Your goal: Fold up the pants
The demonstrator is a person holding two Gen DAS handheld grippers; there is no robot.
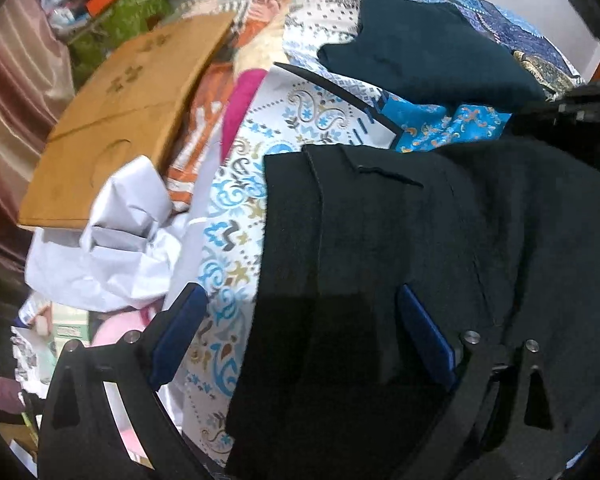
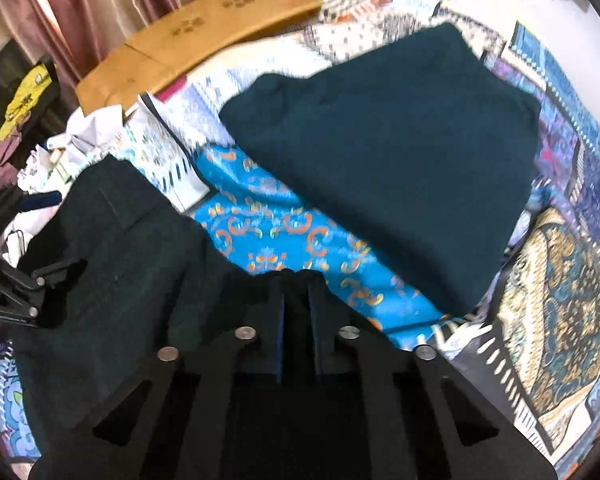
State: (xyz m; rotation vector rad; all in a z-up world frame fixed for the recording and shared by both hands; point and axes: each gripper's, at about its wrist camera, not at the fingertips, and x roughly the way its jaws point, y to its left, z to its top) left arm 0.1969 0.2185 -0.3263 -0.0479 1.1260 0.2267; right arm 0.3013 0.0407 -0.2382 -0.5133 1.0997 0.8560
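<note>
Black pants (image 1: pixel 440 260) lie on a patterned bedspread (image 1: pixel 236 216), waistband toward the left. My left gripper (image 1: pixel 300 300) is open, its blue pads (image 1: pixel 424 328) straddling the pants' left edge. In the right wrist view the black pants (image 2: pixel 112 256) fill the lower left. My right gripper (image 2: pixel 298 284) is shut on the edge of the black pants, cloth pinched between the fingers. The left gripper's frame (image 2: pixel 16 284) shows at the left edge of that view, and the right gripper's frame (image 1: pixel 580 108) shows at the right of the left wrist view.
A folded dark teal garment (image 2: pixel 384 152) lies farther back on the bed, also in the left wrist view (image 1: pixel 428 44). A bright blue patterned cloth (image 2: pixel 284 224) lies between it and the pants. A wooden board (image 1: pixel 128 104), crumpled white paper (image 1: pixel 116 240) and clutter are at the left.
</note>
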